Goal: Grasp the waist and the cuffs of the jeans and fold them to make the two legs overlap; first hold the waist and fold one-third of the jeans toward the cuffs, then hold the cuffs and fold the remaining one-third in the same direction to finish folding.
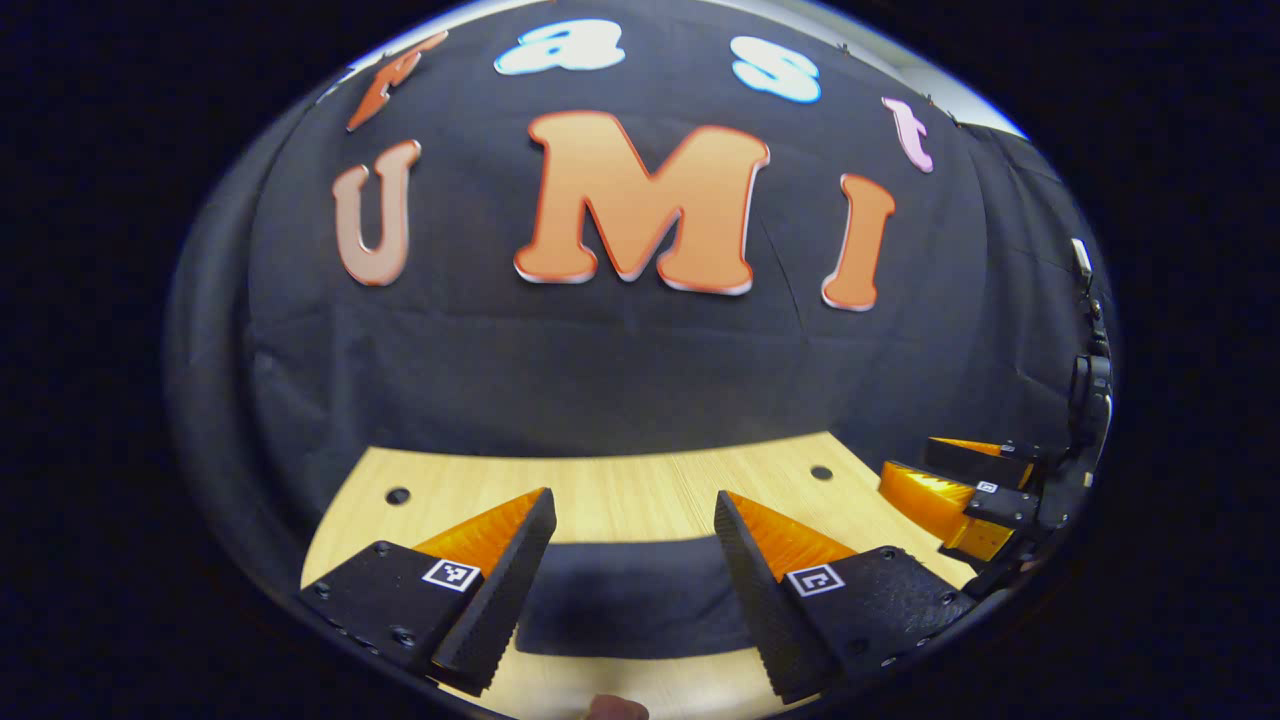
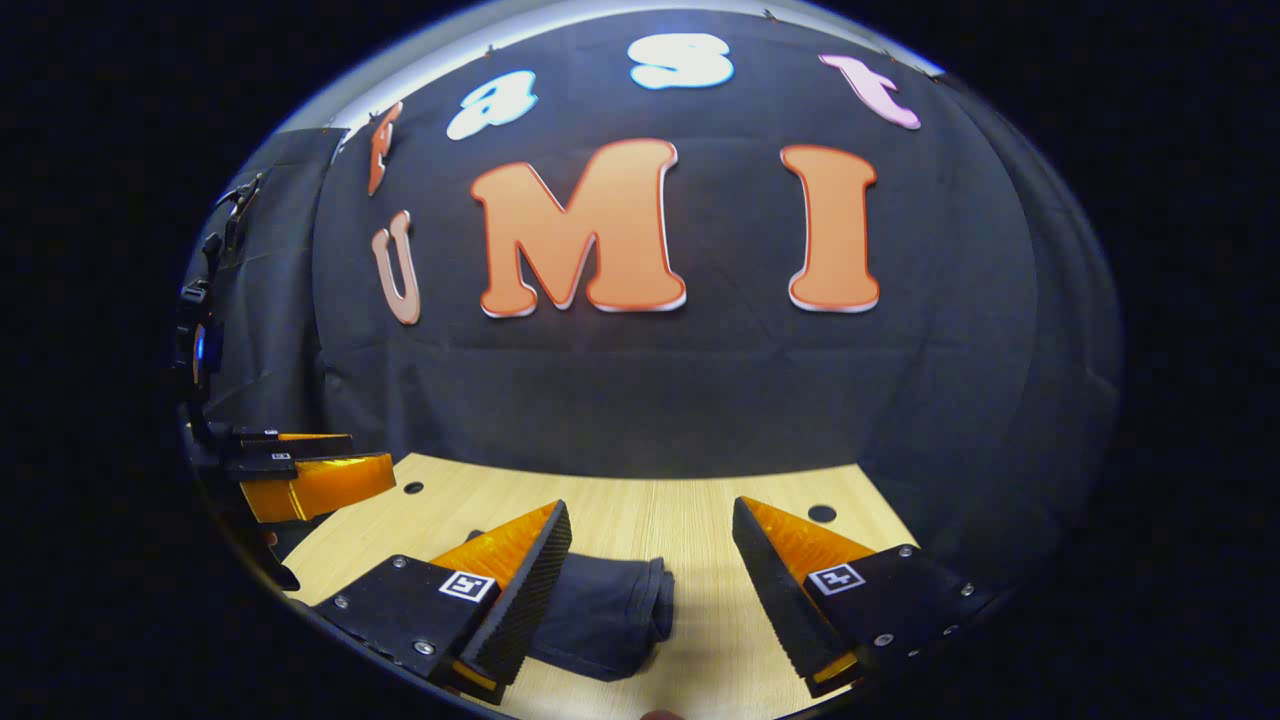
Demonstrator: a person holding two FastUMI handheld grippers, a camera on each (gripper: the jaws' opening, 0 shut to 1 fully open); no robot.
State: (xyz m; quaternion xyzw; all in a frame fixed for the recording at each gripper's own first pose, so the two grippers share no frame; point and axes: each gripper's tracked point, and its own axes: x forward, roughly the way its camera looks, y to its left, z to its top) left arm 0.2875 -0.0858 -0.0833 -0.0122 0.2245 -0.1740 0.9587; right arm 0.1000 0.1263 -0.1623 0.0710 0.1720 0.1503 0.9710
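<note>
The dark jeans (image 1: 630, 598) lie on the light wooden table (image 1: 620, 495) as a flat folded bundle, their rounded folded edge (image 2: 655, 600) showing in the right gripper view. My left gripper (image 1: 634, 512) hovers above the bundle, open, with nothing between its fingers. My right gripper (image 2: 652, 520) is open too, held over the right end of the jeans (image 2: 600, 615) and apart from them. In the left gripper view the right gripper (image 1: 935, 475) shows at the far right. The left gripper (image 2: 340, 465) shows at the far left in the right gripper view.
Small round holes (image 1: 397, 495) (image 1: 821, 472) mark the table's back corners. The black booth cloth (image 1: 620, 370) hangs right behind the table's far edge. Bare wood lies to the right of the jeans (image 2: 720, 620). A fingertip (image 1: 615, 708) pokes in at the bottom edge.
</note>
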